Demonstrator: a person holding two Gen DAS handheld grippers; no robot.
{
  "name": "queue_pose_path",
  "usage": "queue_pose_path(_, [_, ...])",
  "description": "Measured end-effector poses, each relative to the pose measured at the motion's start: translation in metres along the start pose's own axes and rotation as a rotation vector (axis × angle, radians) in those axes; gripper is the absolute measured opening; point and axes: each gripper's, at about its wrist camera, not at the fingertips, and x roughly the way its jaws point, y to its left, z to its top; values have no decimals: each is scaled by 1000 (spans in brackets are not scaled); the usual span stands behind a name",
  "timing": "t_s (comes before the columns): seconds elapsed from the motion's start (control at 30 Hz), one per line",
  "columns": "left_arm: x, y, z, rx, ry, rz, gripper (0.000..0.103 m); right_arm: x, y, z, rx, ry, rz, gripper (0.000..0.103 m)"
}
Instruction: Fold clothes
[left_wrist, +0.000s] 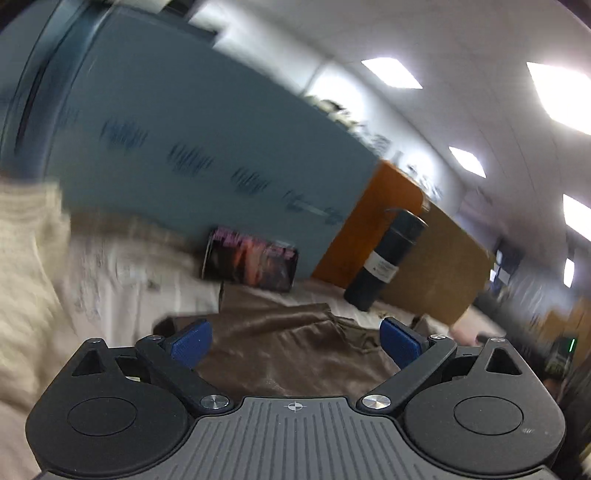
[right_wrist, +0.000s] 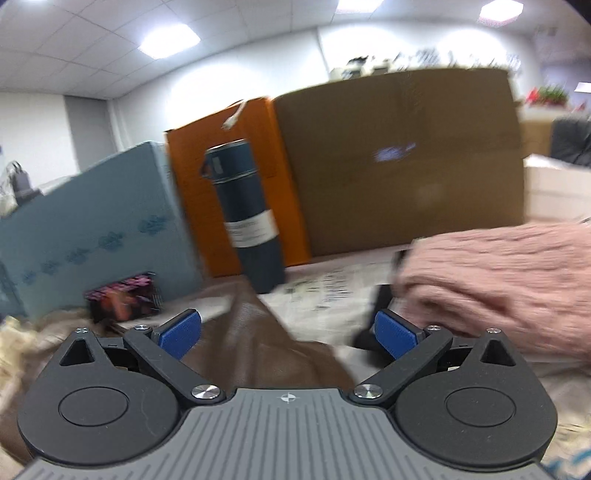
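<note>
Fluorescent ceiling panels light an office-like room, and both views are blurred. Newsprint-style paper covers the work surface. A brown satin garment lies crumpled on that paper, directly ahead of both grippers.

From the left wrist view, the left gripper has its blue-padded jaws spread wide, one to each side of the brown cloth, gripping nothing. A cream knitted garment fills the left edge. Behind the cloth stand a small dark box with pink print, a tall dark flask with a white label, a pale blue carton and an orange box.

From the right wrist view, the right gripper is likewise wide open and empty, with the brown garment running between its jaws. A pink fuzzy knit lies at right, near the right jaw. A large brown cardboard box stands at the back, beside the orange one.
</note>
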Motion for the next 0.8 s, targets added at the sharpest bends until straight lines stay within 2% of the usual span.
queue_pose_path(0.03, [10,10,2,-80,19,1,99,9,0,4,23,22,19,101])
queue_pose_path(0.1, [26,25,3,-165,45,0,99,27,0,13,70,67,56,101])
queue_pose_path(0.2, [38,30,0,-161,64,-21,99,54,0,25,140,134,113,101])
queue_pose_path(0.23, [39,31,-2,-153,61,-44,99,63,-1,29,164,156,131,101])
queue_pose_path(0.3, [43,33,-1,-149,58,-138,99,80,1,34,172,202,170,101])
queue_pose_path(0.33, [44,36,0,-150,54,-153,99,88,1,35,163,225,192,101])
queue_pose_path(0.47, [27,46,3,-154,-6,-43,99,106,2,33,161,250,224,101])
queue_pose_path(0.53, [20,49,4,-163,-25,-29,99,109,2,28,151,245,234,101])
queue_pose_path(0.6, [19,50,4,-160,-5,-19,99,111,-1,23,148,233,260,101])
queue_pose_path(0.67, [26,50,4,-144,35,27,99,113,-5,20,162,232,280,101])
queue_pose_path(0.73, [34,54,3,-165,51,-39,99,116,-9,19,183,240,293,101])
queue_pose_path(0.8, [42,54,2,-177,30,-117,99,117,-12,18,199,240,308,101])
